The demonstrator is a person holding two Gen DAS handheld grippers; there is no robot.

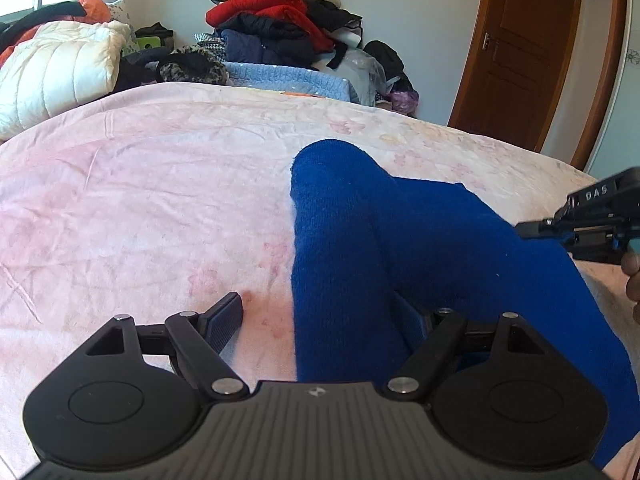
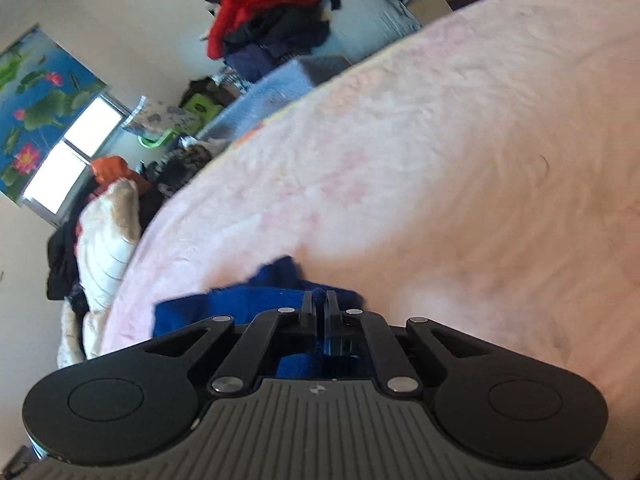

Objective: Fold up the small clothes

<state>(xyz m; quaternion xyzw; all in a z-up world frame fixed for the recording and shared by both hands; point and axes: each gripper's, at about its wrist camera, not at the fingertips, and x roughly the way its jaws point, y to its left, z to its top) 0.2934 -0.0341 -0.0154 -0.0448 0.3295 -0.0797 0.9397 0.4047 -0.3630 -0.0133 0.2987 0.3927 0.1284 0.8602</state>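
A: State the position of the garment.

B: One royal-blue knitted garment [image 1: 400, 248] lies on the pink floral bed cover [image 1: 140, 184], spread flat for folding.

A: State the jaws.

B: Two grippers. The left gripper [image 1: 320, 316] stands wide, astride one edge of the knit, pads not pressing. The right gripper [image 2: 319, 304] is pinched on the opposite edge, probably to carry it over.

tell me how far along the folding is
Done: little. The blue knitted garment lies on the pink flowered bedspread, doubled into thick rolls, not a flat fold. In hand: the right tongs are shut on its edge; the left tongs stand open astride it. Left: flatten it and finish folding.
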